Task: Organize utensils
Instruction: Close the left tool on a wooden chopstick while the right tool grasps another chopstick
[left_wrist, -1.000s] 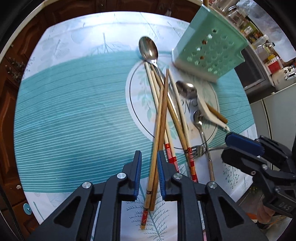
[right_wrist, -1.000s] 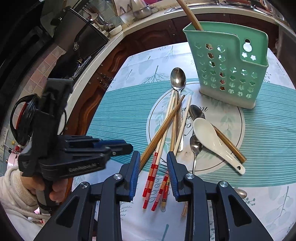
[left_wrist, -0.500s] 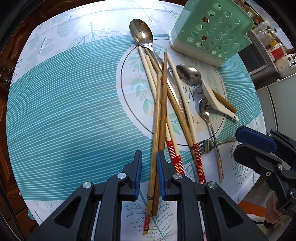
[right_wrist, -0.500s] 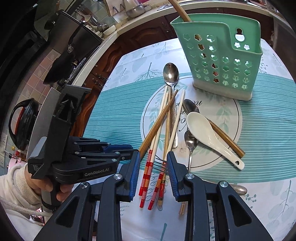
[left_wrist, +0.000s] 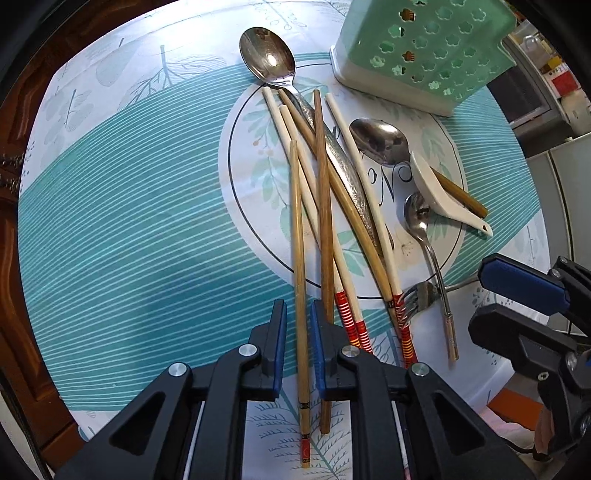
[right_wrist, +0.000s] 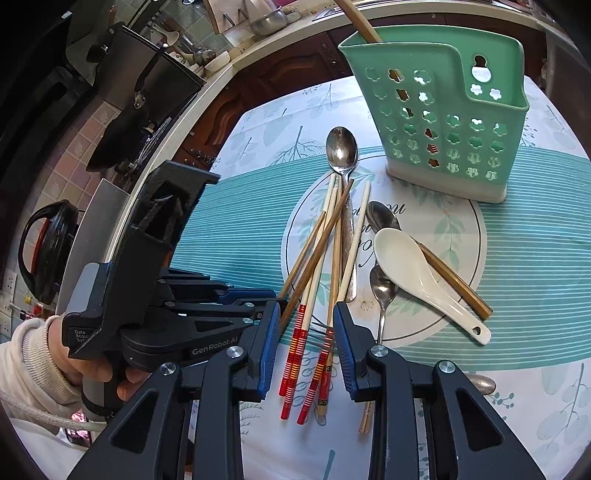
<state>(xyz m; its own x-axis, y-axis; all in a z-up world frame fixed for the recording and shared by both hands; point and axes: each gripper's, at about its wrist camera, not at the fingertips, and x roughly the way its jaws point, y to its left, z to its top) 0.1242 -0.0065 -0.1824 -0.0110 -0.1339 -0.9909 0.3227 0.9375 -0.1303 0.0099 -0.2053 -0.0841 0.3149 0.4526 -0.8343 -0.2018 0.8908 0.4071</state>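
Straddling a light bamboo chopstick (left_wrist: 298, 258), the left tool (left_wrist: 297, 347) points straight down at the tabletop (left_wrist: 129, 229); its blue pads stand narrowly apart with slim gaps on either side of the stick, not visibly pressing it, and they have just been closing in. A darker bamboo chopstick (left_wrist: 324, 221) runs just past the pad on the 3 o'clock side. From the left wrist view the rest of the pile fans toward 12 o'clock: white chopsticks with red-striped ends (left_wrist: 347, 314), a large steel spoon (left_wrist: 267, 59) at about 12 o'clock, a white ceramic spoon (left_wrist: 439, 192) and a small steel spoon (left_wrist: 417, 214) near 2 o'clock, and a fork (left_wrist: 417, 295) at 3 o'clock. A mint-green perforated utensil holder (left_wrist: 424, 48) stands upright at about 1 o'clock, with a wooden handle (right_wrist: 360, 20) sticking out of its top in the right wrist view. The right tool (right_wrist: 304, 339) hangs above the striped chopstick ends, its jaws partly apart and clamped on nothing. In that same view a hand (right_wrist: 92, 369) in a pale sleeve (right_wrist: 22, 369) grips the left tool's handle at about 8 o'clock.
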